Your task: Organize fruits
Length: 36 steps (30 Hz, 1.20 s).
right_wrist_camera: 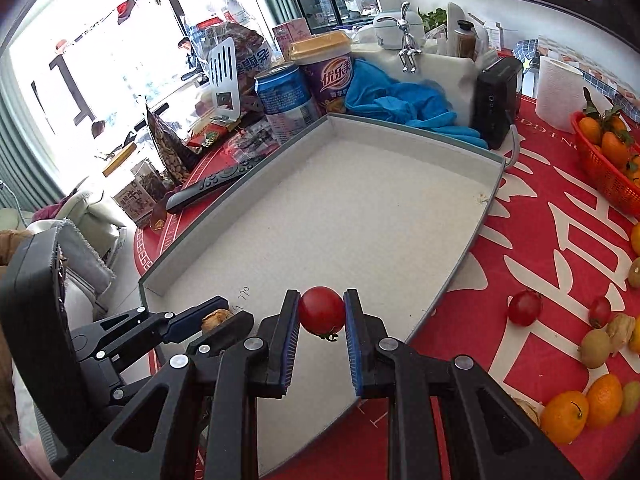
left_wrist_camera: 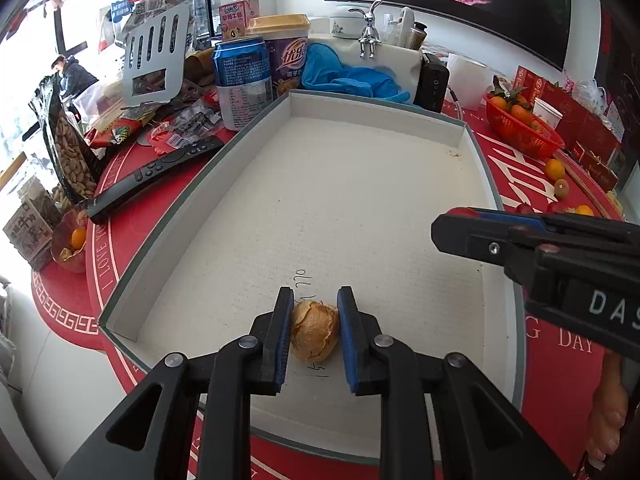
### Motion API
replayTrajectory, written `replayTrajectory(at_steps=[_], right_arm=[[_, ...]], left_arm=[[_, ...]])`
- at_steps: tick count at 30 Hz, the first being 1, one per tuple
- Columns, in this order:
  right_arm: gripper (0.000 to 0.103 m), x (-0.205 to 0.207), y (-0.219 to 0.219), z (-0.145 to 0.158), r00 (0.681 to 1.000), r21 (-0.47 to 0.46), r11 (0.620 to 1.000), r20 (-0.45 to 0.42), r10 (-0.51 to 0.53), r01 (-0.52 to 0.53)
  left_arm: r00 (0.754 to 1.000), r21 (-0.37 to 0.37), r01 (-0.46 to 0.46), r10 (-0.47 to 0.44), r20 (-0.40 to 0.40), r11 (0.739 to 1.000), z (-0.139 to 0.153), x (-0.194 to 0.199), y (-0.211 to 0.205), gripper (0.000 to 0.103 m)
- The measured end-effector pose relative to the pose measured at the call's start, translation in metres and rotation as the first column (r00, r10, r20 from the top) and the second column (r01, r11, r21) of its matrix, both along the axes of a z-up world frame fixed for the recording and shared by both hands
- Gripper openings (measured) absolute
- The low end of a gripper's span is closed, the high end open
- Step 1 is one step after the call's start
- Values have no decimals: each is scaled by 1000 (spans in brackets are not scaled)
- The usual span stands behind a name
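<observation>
**Two grippers carrying fruit over the shallow tray.**

The left gripper (left_wrist_camera: 314, 334) has its fingers closed on a papery husked fruit (left_wrist_camera: 315, 335) low over the near end of the tray (left_wrist_camera: 256, 136); the right gripper (right_wrist_camera: 321, 322) has its fingers closed on a cherry tomato (right_wrist_camera: 321, 311), just inside the tray's near right rim. To set each down well, lower until the fruit meets the tray floor, then part the fingers slowly so the round tomato does not roll. Keep the two grippers apart: they sit near each other at the tray's near end. The tray floor beyond them is bare, while a remote (left_wrist_camera: 156, 178) and can (left_wrist_camera: 242, 82) crowd its left wall and loose fruit (right_wrist_camera: 524, 307) lies right of it on the red surface (right_wrist_camera: 560, 216).
</observation>
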State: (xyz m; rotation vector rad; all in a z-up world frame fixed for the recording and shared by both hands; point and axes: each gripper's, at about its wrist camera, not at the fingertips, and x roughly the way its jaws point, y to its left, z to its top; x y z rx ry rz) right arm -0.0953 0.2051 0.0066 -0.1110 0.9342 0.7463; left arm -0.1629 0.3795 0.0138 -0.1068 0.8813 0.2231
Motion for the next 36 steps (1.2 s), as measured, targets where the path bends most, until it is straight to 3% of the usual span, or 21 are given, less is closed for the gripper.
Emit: replayTrajectory(at_steps=[2, 3, 4, 5, 6, 7, 12, 13, 15, 18, 20, 24, 27, 34, 36], right_arm=[[23, 2, 0, 1, 1000, -1, 1000, 1, -4, 4], [25, 3, 1, 1, 1000, -2, 1000, -3, -4, 4], [37, 4, 0, 2, 1000, 2, 1000, -12, -5, 5], [68, 6, -1, 3, 1000, 12, 1000, -19, -9, 10], [80, 7, -4, 7, 1000, 43, 999, -18, -9, 10], [90, 5, -9, 15, 1000, 76, 997, -6, -15, 15], [92, 3, -45, 53, 993, 142, 985, 60, -105, 96], [103, 3, -57, 57, 988, 140, 982, 68, -138, 128], [103, 0, -88, 62, 971, 111, 971, 90, -223, 213], [103, -4, -141, 57, 932, 43, 938, 106, -347, 344], [103, -6, -178, 45, 893, -28, 896, 100, -438, 443], [103, -10, -238, 17, 835, -124, 827, 51, -547, 549], [103, -18, -262, 4, 810, -165, 794, 55, -584, 584], [103, -28, -266, -8, 803, -287, 754, 129, -581, 591], [103, -27, -265, -11, 804, -292, 754, 116, -583, 588]], left_arm=[[1000, -1, -2, 2, 7, 1000, 0, -1, 0, 32], [1000, -5, 0, 0, 10, 1000, 0, -1, -1, 43], [1000, -5, -1, 1, 17, 1000, 1, -3, -1, 51], [999, 3, -5, 5, 33, 1000, 4, -5, -2, 67], [998, 16, -9, 8, 56, 1000, 8, -8, -3, 76], [997, 34, -9, 7, 81, 999, 13, -11, -4, 77], [983, 83, 85, -97, 154, 993, 43, -21, -33, 80], [977, 78, 126, -137, 164, 989, 47, -23, -43, 81], [959, 66, 223, -231, 166, 973, 52, -24, -69, 83], [928, 49, 350, -353, 120, 936, 46, -20, -115, 85], [918, 42, 390, -392, 56, 920, 33, -14, -144, 85], [915, 19, 403, -402, -41, 915, 6, -11, -181, 85], [922, 30, 382, -379, -80, 924, -6, -10, -193, 85], [936, -27, 340, -341, -85, 940, -9, -4, -196, 90], [941, -42, 321, -324, -98, 946, -11, 0, -195, 101]])
